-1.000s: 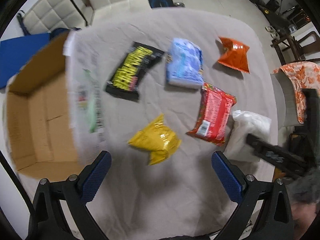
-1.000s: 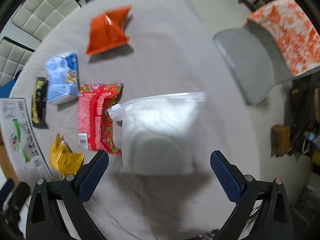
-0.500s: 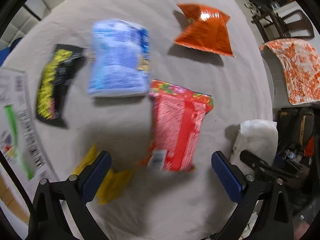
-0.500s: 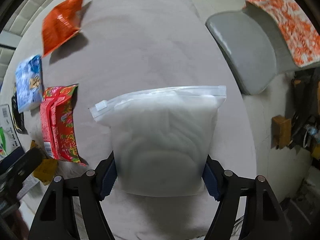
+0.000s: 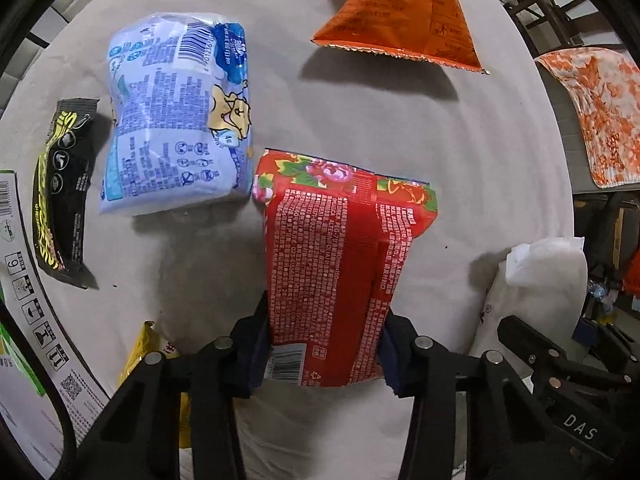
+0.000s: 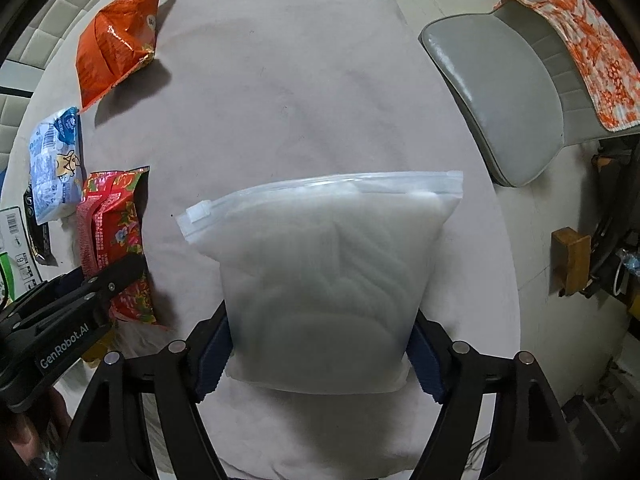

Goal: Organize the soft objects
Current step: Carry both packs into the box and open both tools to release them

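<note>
Two handheld grippers point down at a table point(image 6: 320, 80) covered in pale grey cloth. The left gripper point(image 5: 324, 348) has just closed its jaws and now grasps the near end of a red packet point(image 5: 340, 272) printed with flowers and small text; the blue pads press both long sides of the packet. The right gripper point(image 6: 320, 348) has just closed as well, and its jaws clamp the lower sides of a frosted zip bag point(image 6: 324, 280) holding something white and soft. The zip bag lies near the table's right edge, its sealed strip pointing away from the gripper. The red packet sits just left of it, towards the middle of the table.

A pale blue packet point(image 5: 176, 120) lies just beside the red packet's far left corner. An orange snack bag point(image 5: 404, 20) lies near the far edge. A black and yellow packet point(image 5: 60, 196) lies by the left edge. A yellow bag point(image 5: 148, 352) peeks out beside the left gripper. A grey chair point(image 6: 504, 92) with an orange floral cloth point(image 6: 588, 48) stands beyond the right edge.
</note>
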A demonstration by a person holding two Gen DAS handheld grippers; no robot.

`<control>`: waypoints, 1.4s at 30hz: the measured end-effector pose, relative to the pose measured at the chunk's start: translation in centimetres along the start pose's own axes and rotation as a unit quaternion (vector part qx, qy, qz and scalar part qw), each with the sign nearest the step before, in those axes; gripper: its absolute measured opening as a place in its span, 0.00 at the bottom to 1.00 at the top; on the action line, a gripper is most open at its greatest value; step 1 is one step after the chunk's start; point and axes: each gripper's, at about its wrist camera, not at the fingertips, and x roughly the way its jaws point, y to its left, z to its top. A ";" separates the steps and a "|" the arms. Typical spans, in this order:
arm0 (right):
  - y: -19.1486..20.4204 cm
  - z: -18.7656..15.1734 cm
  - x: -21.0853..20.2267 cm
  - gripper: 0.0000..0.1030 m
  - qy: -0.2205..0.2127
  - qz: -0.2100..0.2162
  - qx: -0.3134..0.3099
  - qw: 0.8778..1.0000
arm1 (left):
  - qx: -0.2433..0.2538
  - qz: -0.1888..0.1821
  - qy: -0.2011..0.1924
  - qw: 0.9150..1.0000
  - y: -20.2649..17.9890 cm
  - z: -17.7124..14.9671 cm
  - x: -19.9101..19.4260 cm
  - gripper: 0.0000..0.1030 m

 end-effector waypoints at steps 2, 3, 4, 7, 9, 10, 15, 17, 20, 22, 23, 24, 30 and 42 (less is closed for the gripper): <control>-0.1 0.0 0.3 0.73 -0.003 -0.002 -0.001 1.000 | -0.005 0.005 -0.006 1.000 -0.3 -0.6 0.0 0.40; 0.0 -0.1 0.1 0.71 -0.004 -0.003 -0.002 1.000 | -0.007 0.009 -0.011 1.000 -0.6 -1.1 -0.1 0.40; 0.9 0.3 -0.4 0.70 -0.004 -0.002 -0.001 1.000 | -0.006 0.015 -0.016 1.000 -0.8 -1.4 -0.3 0.40; 1.0 0.6 -0.8 0.67 -0.008 0.002 -0.003 1.000 | -0.011 0.026 -0.026 0.999 -1.1 -2.8 -0.9 0.40; 0.7 0.3 -1.2 0.66 -0.011 0.006 -0.004 1.000 | -0.021 0.023 -0.031 0.999 -1.1 -3.6 -1.5 0.40; 0.8 0.6 -1.5 0.65 -0.011 0.007 -0.005 1.000 | -0.028 0.021 -0.036 0.999 -0.9 -4.1 -2.0 0.40; 1.2 -0.3 -2.5 0.63 -0.016 0.023 -0.014 1.000 | -0.047 0.010 -0.069 0.996 0.1 -6.2 -5.2 0.40; 1.8 -1.1 -3.0 0.63 -0.021 0.029 -0.023 0.999 | -0.050 0.009 -0.089 0.995 1.0 -7.3 -7.3 0.40; 2.7 -2.1 -4.2 0.63 -0.029 0.039 -0.038 0.998 | -0.052 0.008 -0.117 0.992 2.2 -9.0 -9.6 0.40; 3.4 -3.1 -5.1 0.63 -0.035 0.050 -0.051 0.997 | -0.055 0.009 -0.133 0.990 3.0 -9.6 -11.1 0.40; 4.1 -3.8 -5.9 0.63 -0.042 0.055 -0.061 0.996 | -0.061 0.005 -0.144 0.988 3.6 -10.2 -12.4 0.40; 4.6 -4.2 -6.4 0.63 -0.046 0.057 -0.069 0.995 | -0.065 0.001 -0.150 0.987 4.0 -10.4 -12.5 0.40; 8.4 -6.7 -10.9 0.63 -0.076 0.075 -0.106 0.989 | -0.083 -0.008 -0.204 0.975 5.7 -12.5 -16.7 0.40; 20.5 -12.1 -20.0 0.63 -0.136 0.125 -0.182 0.966 | -0.115 -0.045 -0.260 0.958 17.1 -17.4 -24.9 0.40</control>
